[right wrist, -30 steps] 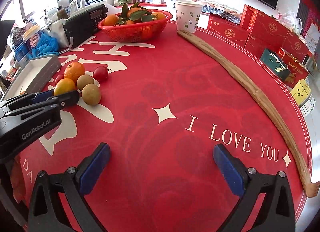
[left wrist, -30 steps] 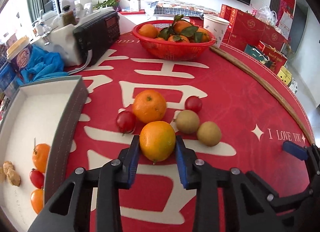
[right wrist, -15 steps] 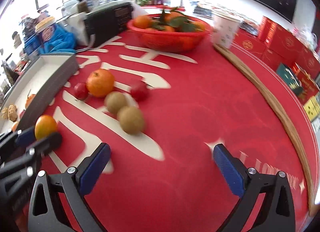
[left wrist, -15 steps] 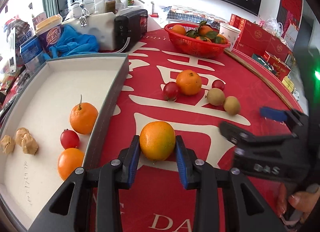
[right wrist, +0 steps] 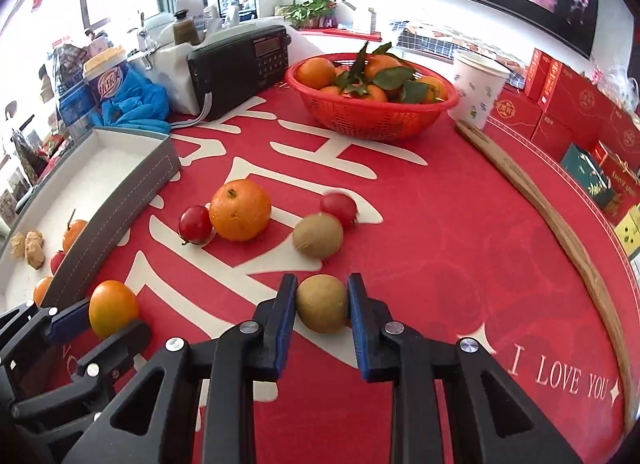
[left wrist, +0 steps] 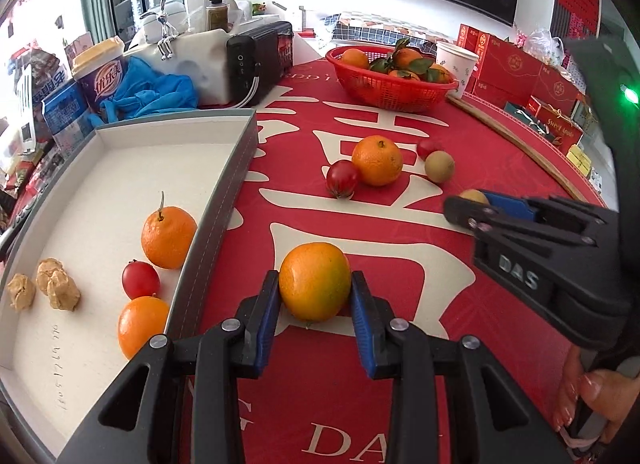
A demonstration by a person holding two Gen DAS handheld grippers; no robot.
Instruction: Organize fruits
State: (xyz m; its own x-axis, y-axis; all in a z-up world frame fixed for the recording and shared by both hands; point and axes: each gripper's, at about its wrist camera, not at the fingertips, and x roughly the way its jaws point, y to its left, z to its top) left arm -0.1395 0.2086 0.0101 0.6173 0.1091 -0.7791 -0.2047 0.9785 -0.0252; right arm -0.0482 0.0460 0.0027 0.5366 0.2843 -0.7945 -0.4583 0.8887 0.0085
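My left gripper (left wrist: 315, 281) is shut on a yellow-orange orange (left wrist: 314, 292), just right of the grey-walled white tray (left wrist: 224, 200). Inside the tray lie a stemmed orange (left wrist: 168, 236), a cherry tomato (left wrist: 140, 279), another orange (left wrist: 142, 324) and some beige lumps (left wrist: 52, 284). The jaws of my right gripper (right wrist: 322, 284) are closing on a brown kiwi (right wrist: 322, 308), and both blue pads touch its sides. Loose on the red cloth beyond it are a large orange (right wrist: 240, 210), a second kiwi (right wrist: 318, 235) and two cherry tomatoes (right wrist: 195, 224) (right wrist: 338, 206).
A red basket (right wrist: 372, 120) of leafy oranges stands at the back, with a black radio (right wrist: 240, 64) to its left and a paper cup (right wrist: 478, 84) to its right. A long wooden stick (right wrist: 560, 224) follows the table's right edge. Red boxes stand beyond it.
My right gripper swung left toward the loose fruit and went from wide open to closed around the near kiwi. The left gripper carried its orange toward the tray, then held still.
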